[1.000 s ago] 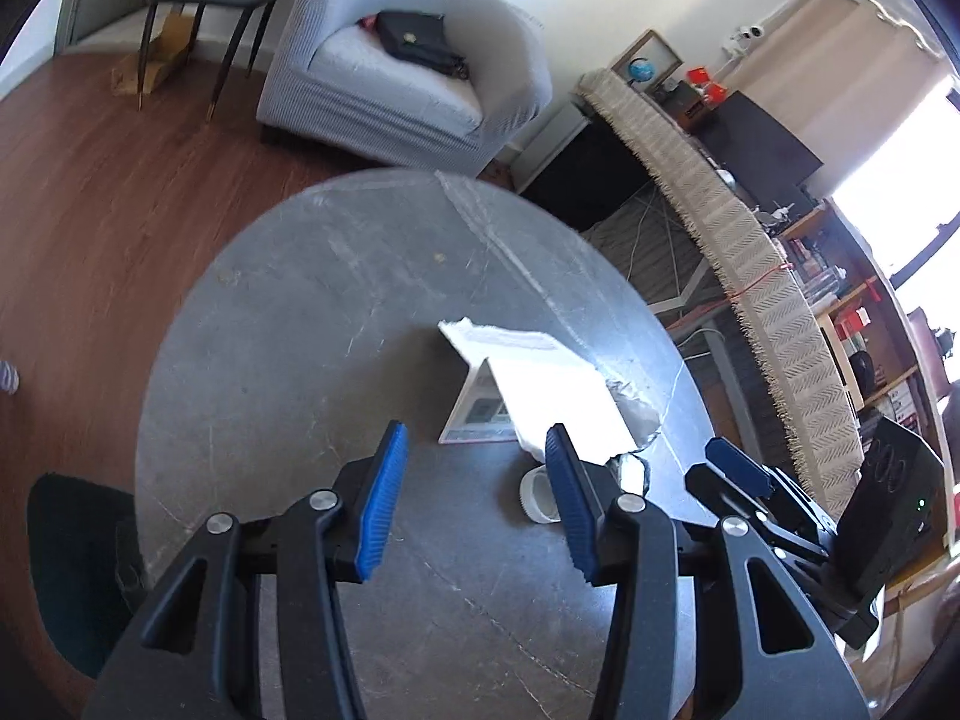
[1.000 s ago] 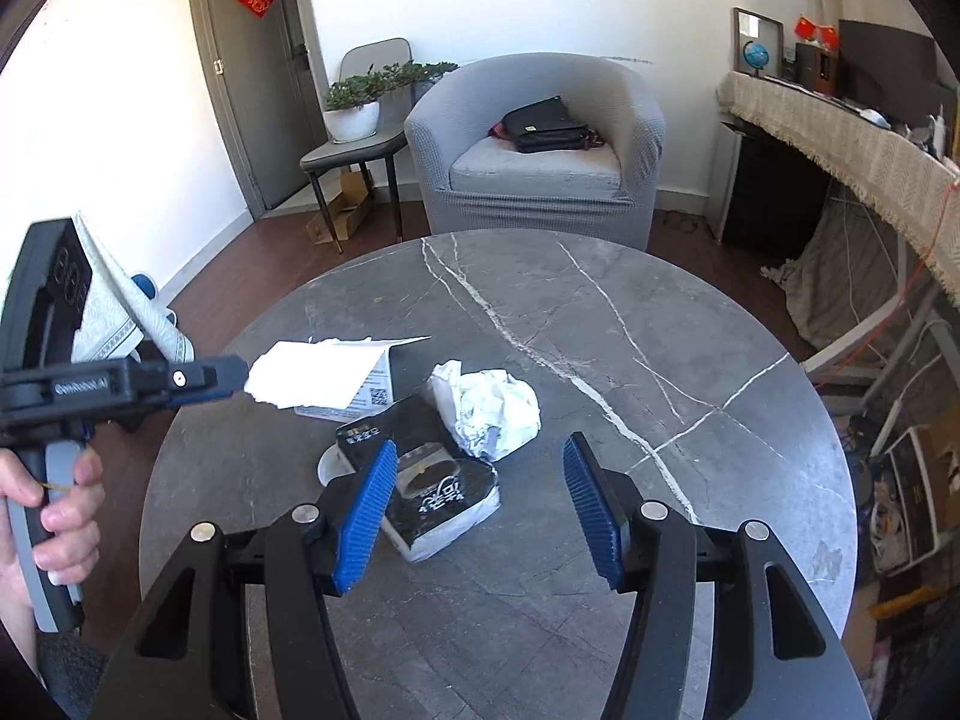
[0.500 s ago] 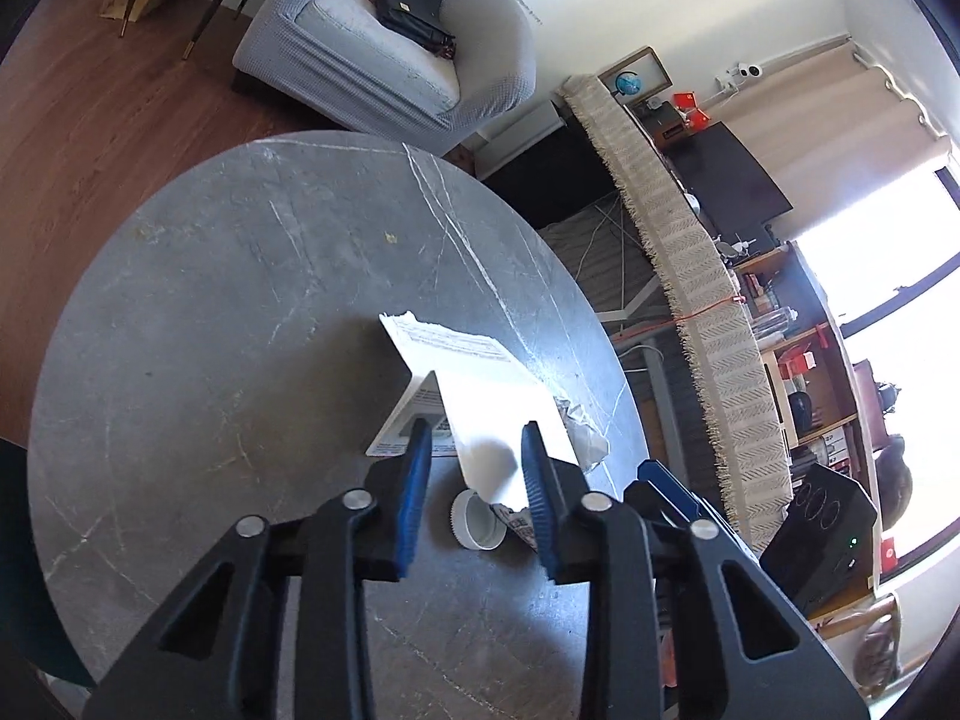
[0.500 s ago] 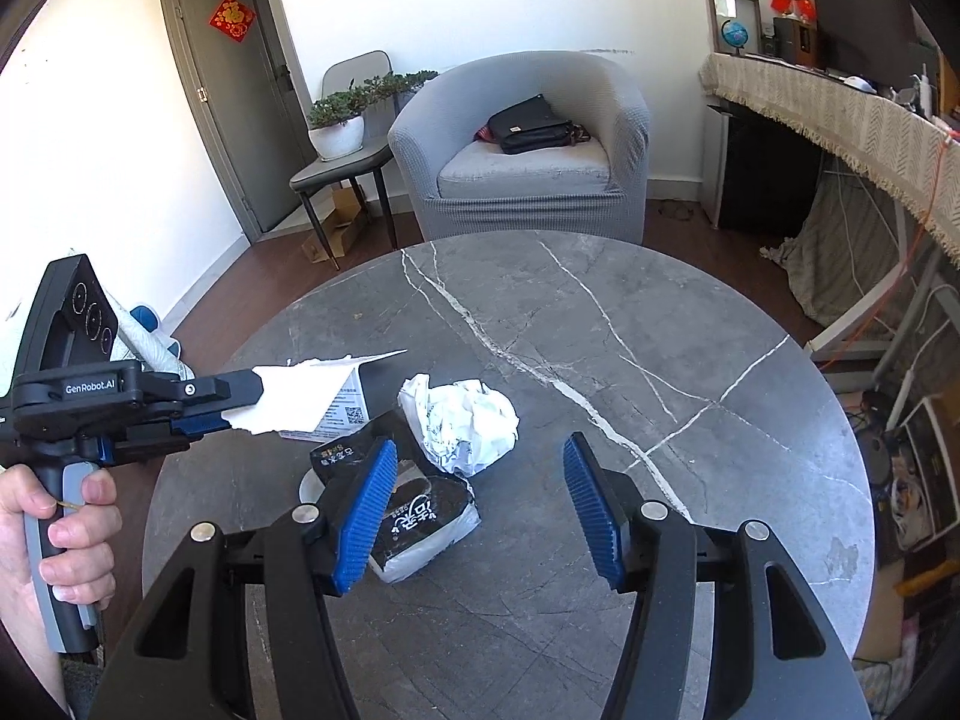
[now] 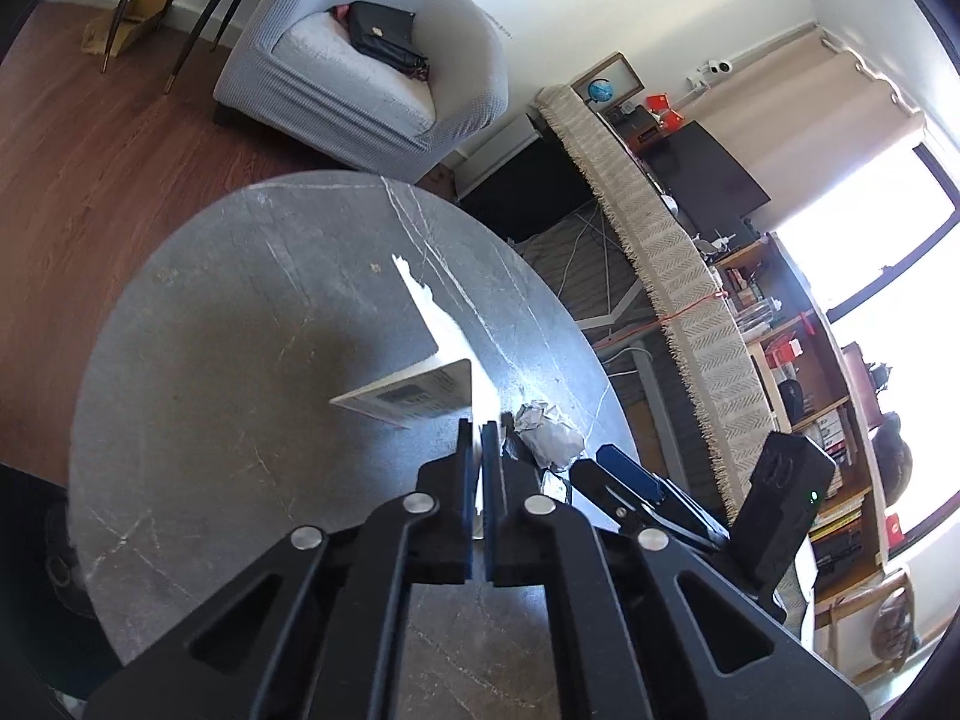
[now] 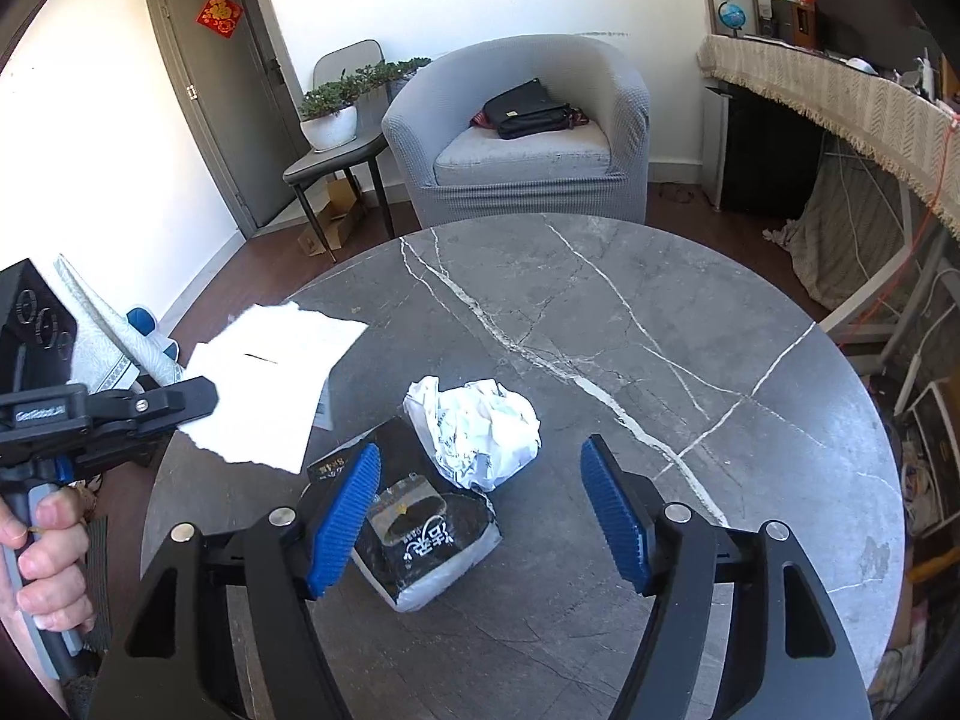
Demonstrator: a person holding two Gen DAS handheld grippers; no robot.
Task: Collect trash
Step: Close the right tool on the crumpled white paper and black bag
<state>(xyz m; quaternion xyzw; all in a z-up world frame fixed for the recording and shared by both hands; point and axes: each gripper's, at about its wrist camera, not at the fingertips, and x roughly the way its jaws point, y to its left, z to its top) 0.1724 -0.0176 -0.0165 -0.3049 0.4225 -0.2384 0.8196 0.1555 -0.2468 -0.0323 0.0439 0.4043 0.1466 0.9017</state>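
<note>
A torn white paper sheet (image 6: 270,384) hangs clamped in my left gripper (image 5: 477,438), which is shut on its edge and holds it just above the round grey marble table (image 6: 660,312); the sheet (image 5: 447,339) stands on edge in the left wrist view. A crumpled white paper ball (image 6: 477,432) and a black snack wrapper (image 6: 429,540) lie on the table. My right gripper (image 6: 480,516) hovers over them, its jaws opening wider, and nothing is pressed between the pads. A small printed card (image 5: 414,399) shows beneath the sheet.
A grey armchair (image 6: 522,132) with a black bag (image 6: 528,111) stands beyond the table. A chair holding a potted plant (image 6: 336,114) sits by the door. A fringed cloth-covered shelf (image 6: 840,90) runs along the right. A person's hand (image 6: 48,558) grips the left handle.
My left gripper's jaws closed onto the white sheet and lifted it off the table. The right gripper's jaws spread wider over the wrapper and paper ball.
</note>
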